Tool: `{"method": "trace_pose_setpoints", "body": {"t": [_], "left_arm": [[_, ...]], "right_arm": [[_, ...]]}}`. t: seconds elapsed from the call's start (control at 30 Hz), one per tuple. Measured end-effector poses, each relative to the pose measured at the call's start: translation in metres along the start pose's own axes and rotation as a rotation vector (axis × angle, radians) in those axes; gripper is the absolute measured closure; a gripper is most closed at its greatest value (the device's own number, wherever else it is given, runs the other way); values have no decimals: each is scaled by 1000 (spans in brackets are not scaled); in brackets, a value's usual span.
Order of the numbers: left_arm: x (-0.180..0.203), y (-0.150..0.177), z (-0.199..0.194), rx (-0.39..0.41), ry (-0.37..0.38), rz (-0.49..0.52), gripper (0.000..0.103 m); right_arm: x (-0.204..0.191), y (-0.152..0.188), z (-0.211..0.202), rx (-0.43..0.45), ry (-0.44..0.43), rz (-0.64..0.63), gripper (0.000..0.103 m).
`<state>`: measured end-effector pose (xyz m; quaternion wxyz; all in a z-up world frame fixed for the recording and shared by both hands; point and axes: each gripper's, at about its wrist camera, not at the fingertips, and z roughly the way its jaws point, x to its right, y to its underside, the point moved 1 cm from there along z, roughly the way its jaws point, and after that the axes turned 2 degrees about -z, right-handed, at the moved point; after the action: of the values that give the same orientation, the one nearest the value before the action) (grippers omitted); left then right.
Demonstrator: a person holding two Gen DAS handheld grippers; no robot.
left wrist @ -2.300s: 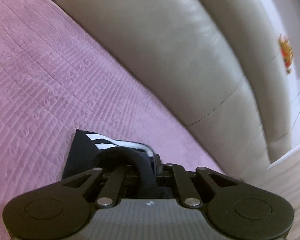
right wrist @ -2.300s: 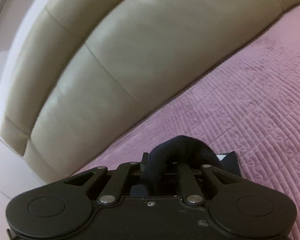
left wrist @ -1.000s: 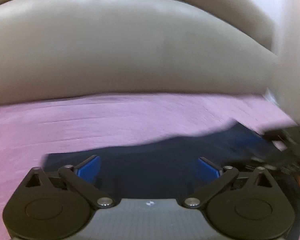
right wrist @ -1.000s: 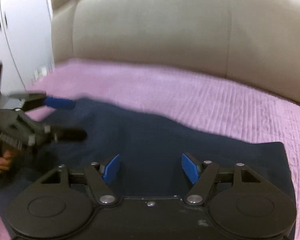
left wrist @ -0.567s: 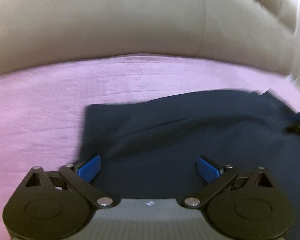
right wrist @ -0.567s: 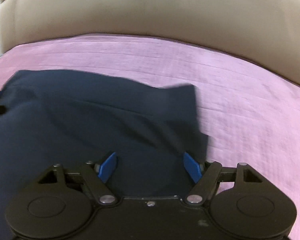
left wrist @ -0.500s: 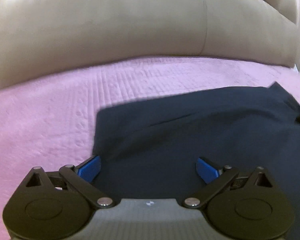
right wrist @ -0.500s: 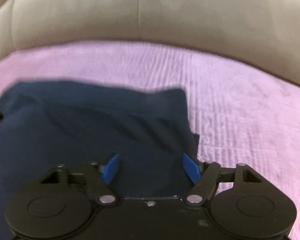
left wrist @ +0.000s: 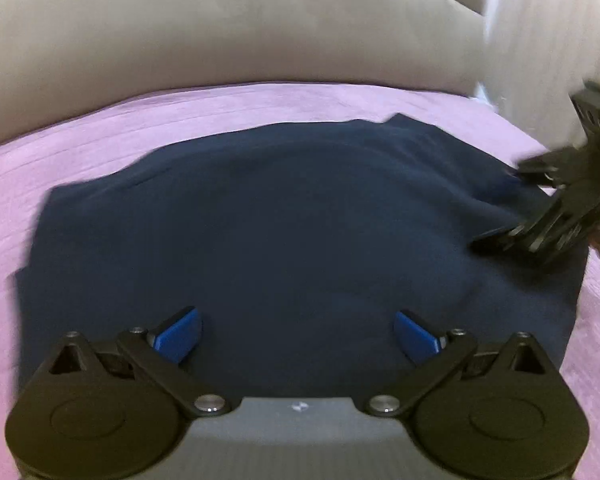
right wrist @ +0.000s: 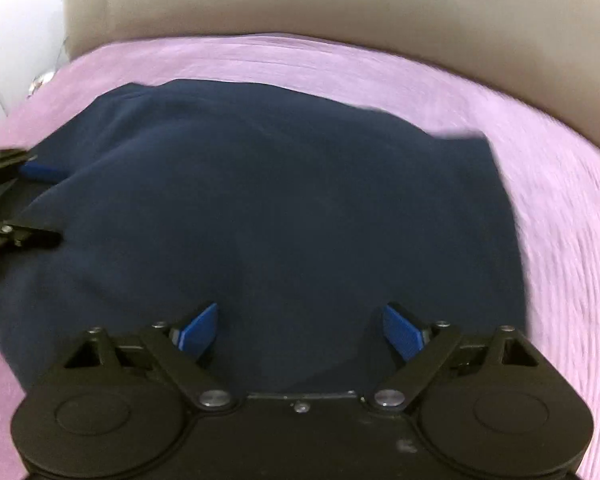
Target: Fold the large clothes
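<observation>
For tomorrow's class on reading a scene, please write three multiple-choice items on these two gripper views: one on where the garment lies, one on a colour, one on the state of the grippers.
1. Where does the garment lie?
A. On the pink quilted cover
B. Draped over the beige backrest
C. On a wooden floor

2. What colour are the gripper pads?
A. Red
B. Blue
C. White

3. How do the left gripper and right gripper stand?
A. Both shut on cloth
B. One open, one shut
C. Both open, holding nothing

Answers:
1 A: pink cover shows around the dark cloth on all visible sides, with the beige backrest behind.
2 B: blue pads tip both grippers.
3 C: in each view the pads stand wide apart above the cloth, which lies loose.
</observation>
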<state>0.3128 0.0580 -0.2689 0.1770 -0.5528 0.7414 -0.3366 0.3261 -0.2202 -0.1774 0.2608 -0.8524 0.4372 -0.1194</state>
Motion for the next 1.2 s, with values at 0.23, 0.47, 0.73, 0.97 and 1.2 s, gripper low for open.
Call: {"method": "trace_pose_setpoints", "body": {"t": [0.23,0.47,0.73,0.97,1.2], "left_arm": [[-7,3,-56,10,-103,-43,7],[65,-11,-37,-69,57,139,0],[38,39,-40,-93,12,103,0],[24,64,-63,-80,-83,157,0],[-57,81,-86,-98,-31,-268,0]], "right_arm": [[-22,-9,-56,83,-58,58,6],[-129,-1,-32,1,-78,-349,4],[-61,55,-24,-23,40,-201,0],[-16,70,-32,-97,104,20,0],[-42,21,-75,35,55,152,1]]}}
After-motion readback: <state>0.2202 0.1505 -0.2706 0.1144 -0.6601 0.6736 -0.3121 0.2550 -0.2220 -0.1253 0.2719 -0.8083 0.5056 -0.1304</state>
